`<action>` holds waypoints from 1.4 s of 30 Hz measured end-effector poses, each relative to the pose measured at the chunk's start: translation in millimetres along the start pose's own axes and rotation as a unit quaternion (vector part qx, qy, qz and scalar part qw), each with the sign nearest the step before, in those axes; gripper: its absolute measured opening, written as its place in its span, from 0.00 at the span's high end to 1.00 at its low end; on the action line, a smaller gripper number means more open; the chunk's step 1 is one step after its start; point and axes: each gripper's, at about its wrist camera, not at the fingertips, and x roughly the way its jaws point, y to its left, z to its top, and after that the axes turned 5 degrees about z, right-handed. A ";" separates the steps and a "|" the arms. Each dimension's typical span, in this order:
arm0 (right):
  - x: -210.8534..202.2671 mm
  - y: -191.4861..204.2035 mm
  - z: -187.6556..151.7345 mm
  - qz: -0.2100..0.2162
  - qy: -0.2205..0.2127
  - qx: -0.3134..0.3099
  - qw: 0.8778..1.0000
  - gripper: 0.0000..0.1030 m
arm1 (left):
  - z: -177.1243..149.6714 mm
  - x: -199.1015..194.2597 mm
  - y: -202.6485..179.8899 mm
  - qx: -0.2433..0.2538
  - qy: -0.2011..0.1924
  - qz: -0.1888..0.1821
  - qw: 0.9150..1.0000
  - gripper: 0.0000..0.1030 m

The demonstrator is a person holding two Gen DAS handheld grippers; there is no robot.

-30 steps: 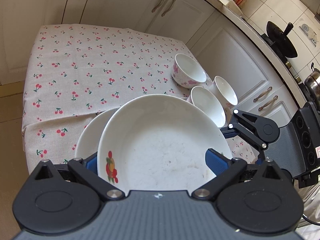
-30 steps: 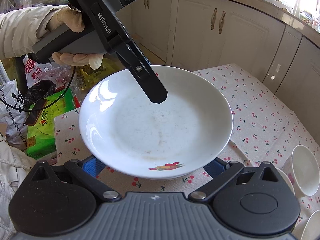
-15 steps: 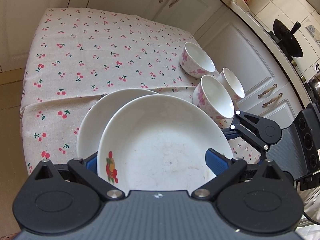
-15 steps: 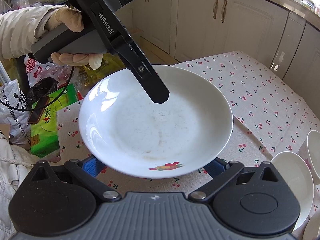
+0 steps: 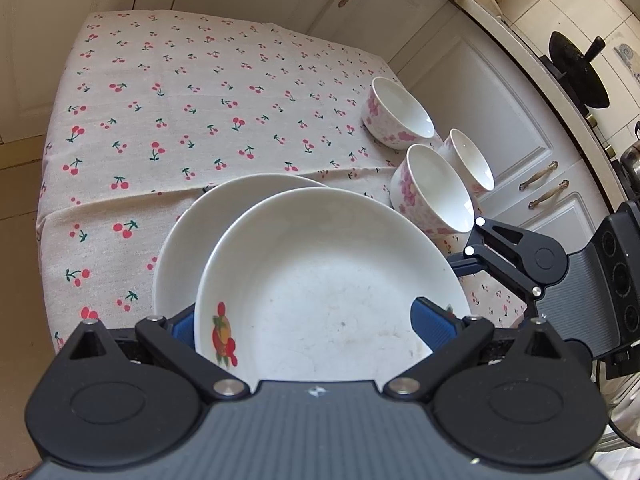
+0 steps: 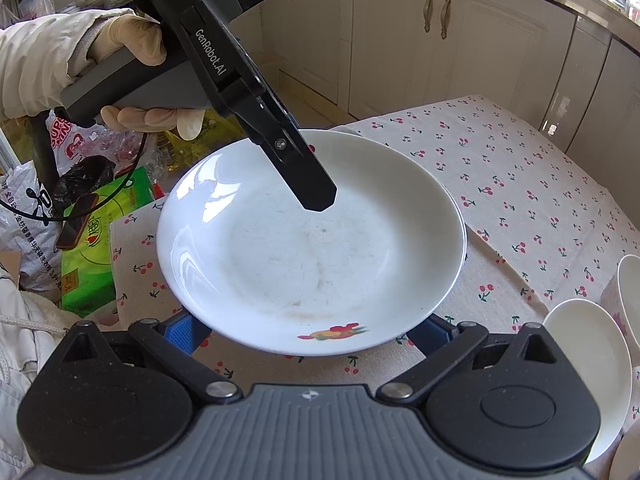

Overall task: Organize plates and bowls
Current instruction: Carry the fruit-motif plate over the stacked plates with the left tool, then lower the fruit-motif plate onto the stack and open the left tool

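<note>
A white plate (image 5: 332, 280) with a fruit picture hangs above the cherry-print table (image 5: 180, 100). My left gripper (image 5: 308, 322) is shut on it, one pad over the inside and the other behind the rim. In the right wrist view its upper finger (image 6: 308, 176) lies across the same plate (image 6: 312, 248). My right gripper (image 6: 306, 330) is open, both pads spread under the near rim; in the left wrist view the right gripper (image 5: 464, 258) reaches under the plate's right edge. A second white plate (image 5: 200, 232) lies on the cloth below. Three pink-flowered bowls (image 5: 400, 114) (image 5: 436, 192) (image 5: 470, 160) stand to the right.
White cabinets (image 5: 500, 100) run close along the table's right side. A gloved hand (image 6: 136, 40) holds the left gripper. A green box (image 6: 92, 248) and plastic bags sit past the table's edge. Two bowls (image 6: 584, 376) (image 6: 628, 292) stand at the right gripper's right.
Both grippers and the held plate have moved together across the table. More of the second plate now shows below, and the bowls have come closer in the right wrist view.
</note>
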 end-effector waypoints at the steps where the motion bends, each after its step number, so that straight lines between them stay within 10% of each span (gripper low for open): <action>1: -0.5 -0.1 -0.7 -0.001 0.001 0.001 1.000 0.00 | 0.8 2.0 -0.9 0.002 0.002 -0.002 1.000 0.03; 42: -9.5 2.7 -1.3 -0.028 0.003 0.039 0.999 0.00 | 14.0 19.6 -12.6 0.059 0.085 0.072 0.992 0.03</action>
